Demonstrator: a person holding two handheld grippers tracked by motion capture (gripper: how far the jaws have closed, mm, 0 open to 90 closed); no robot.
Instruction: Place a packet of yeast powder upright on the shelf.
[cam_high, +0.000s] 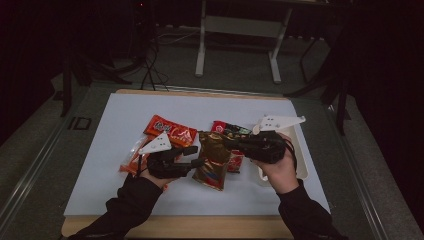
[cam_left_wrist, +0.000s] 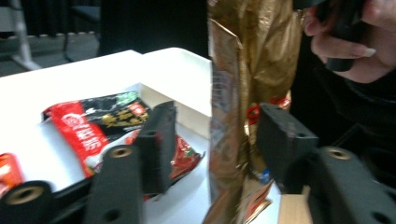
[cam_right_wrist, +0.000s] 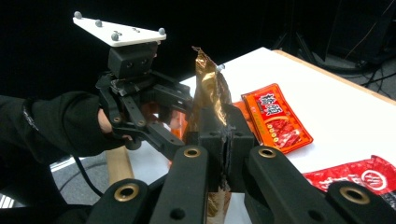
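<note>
Gold packet: one crinkled gold-brown foil snack packet (cam_high: 213, 159), held up off the white surface (cam_high: 115, 125) between the two grippers, upright in both gripper views.
Other packets: one orange-red flat packet (cam_high: 170, 130) at left-centre; one red-and-black packet (cam_high: 227, 129) behind the gold one; one orange clear-edged packet (cam_high: 131, 161) under the left hand; one small red packet (cam_high: 235, 161) right of the gold one. Five packets counted, blur makes it unsure.
Tray: one white tray (cam_high: 302, 155) at the surface's right edge, under the right hand.
Right gripper (cam_right_wrist: 225, 149): jaws clamped tight on the gold packet's edge, foil pinched between them.
Left gripper (cam_left_wrist: 212, 140): jaws apart, one each side of the gold packet; contact unclear.
Left hand (cam_high: 152, 176): comes in low from bottom left, gripper points right.
Right hand (cam_high: 280, 170): comes in from bottom right, gripper points left toward the other.
</note>
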